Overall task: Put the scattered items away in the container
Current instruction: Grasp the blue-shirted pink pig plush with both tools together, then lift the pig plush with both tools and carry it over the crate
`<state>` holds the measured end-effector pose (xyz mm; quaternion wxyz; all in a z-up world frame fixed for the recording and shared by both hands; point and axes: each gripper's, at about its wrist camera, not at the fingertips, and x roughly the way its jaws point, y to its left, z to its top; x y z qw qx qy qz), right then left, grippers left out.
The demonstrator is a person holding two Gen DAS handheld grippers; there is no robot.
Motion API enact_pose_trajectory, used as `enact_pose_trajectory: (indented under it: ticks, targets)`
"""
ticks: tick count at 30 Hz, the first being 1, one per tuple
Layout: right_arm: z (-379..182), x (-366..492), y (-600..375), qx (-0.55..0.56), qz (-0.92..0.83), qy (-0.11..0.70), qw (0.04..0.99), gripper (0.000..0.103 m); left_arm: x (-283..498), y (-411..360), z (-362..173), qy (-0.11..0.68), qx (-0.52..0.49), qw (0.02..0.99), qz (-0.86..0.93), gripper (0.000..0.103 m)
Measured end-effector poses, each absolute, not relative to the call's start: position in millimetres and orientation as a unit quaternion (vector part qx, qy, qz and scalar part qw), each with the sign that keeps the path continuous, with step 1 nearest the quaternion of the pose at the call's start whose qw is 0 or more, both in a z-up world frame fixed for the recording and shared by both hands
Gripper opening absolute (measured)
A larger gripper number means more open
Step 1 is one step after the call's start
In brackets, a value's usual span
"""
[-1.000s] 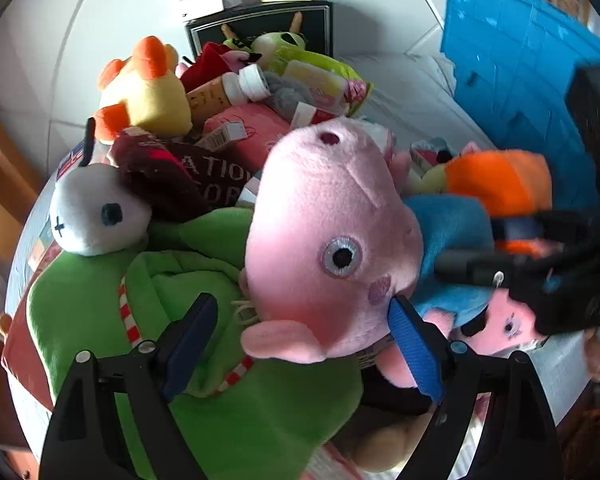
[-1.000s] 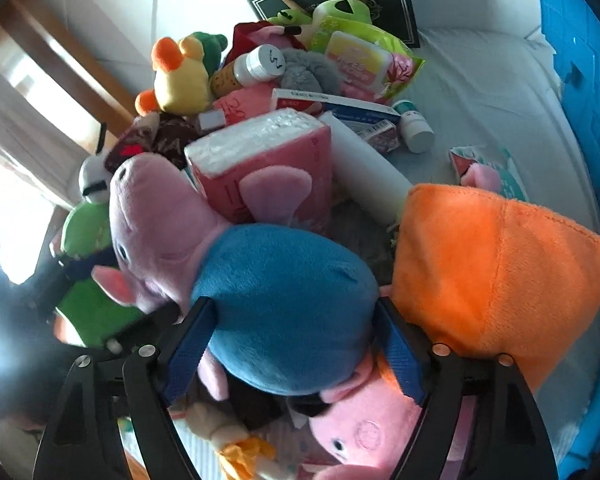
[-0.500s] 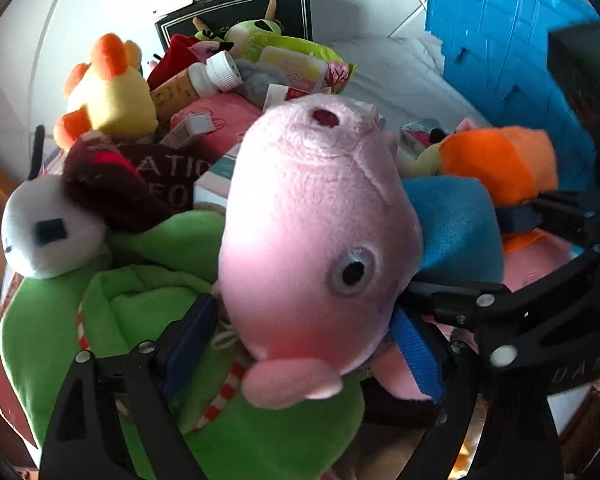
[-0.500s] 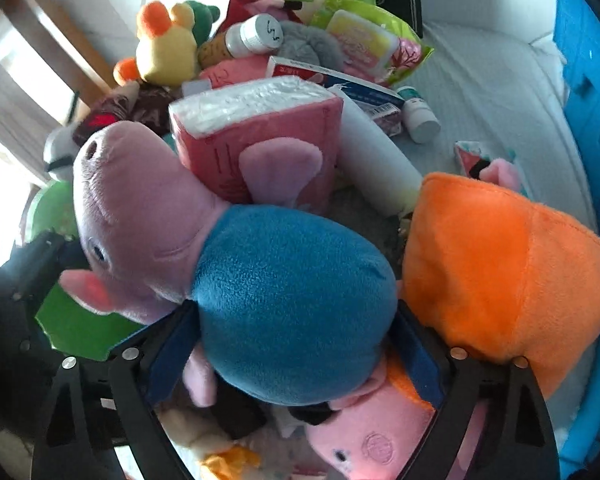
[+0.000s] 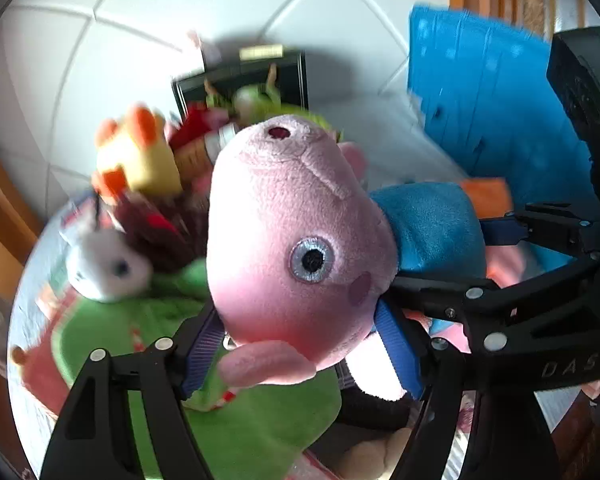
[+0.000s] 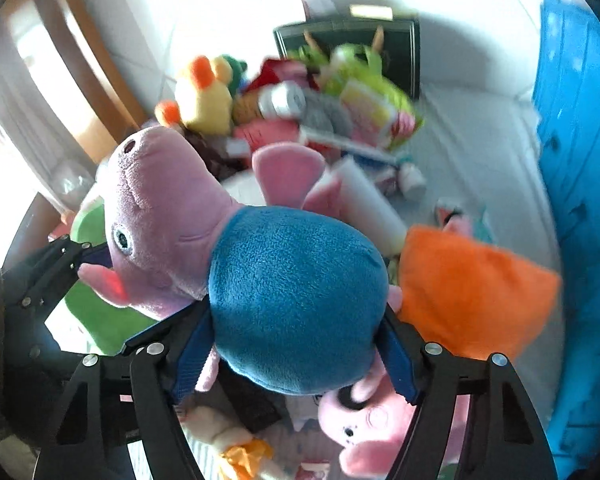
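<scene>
Pig plush (image 5: pixel 300 240), pink with a blue body, sits gripped by both tools at once. Left hand-held gripper (image 5: pixel 304 348) has just been closing and its blue pads clamp the head on either side, snout pointing away from it. Right hand-held gripper (image 6: pixel 296 360) has likewise just been closing and squeezes the blue belly (image 6: pixel 300 300). Beyond both lie a yellow duck toy (image 6: pixel 204 100) and an orange plush (image 6: pixel 476 300) just to the right; the blue container (image 6: pixel 580 200) stands further right.

White bed (image 6: pixel 480 128) (toys (image 6: pixel 204 92) heaped on it).
</scene>
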<state>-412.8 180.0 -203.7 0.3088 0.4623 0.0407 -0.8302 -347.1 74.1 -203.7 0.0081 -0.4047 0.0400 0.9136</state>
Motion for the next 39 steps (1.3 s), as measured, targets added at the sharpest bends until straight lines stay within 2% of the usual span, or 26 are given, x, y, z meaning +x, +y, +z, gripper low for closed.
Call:
enact_pose_trajectory:
  ticks: [12, 18, 29, 39]
  targets:
    - [-91.8, -362.2, 195.9, 0.343, -0.896, 0.060, 0.276, 0.074, -308.6, 84.4, -102.5, 0.058, -0.275, 0.029, 0.959, 0.074]
    - [-42.1, -341.9, 229.3, 0.292, -0.924, 0.063, 0.241, 0.074, -298.1, 118.9, -58.4, 0.068, -0.219, 0.056, 0.972, 0.074]
    - [18.0, -332.6, 374.8, 0.221, -0.959, 0.045, 0.172, 0.074, -311.0, 261.9, 3.6, 0.099, -0.147, 0.111, 0.978, 0.074]
    - [18.2, -358.6, 525.3, 0.224, -0.963, 0.028, 0.149, 0.075, -331.6, 418.7, 11.8, 0.115, -0.161, 0.120, 0.973, 0.074]
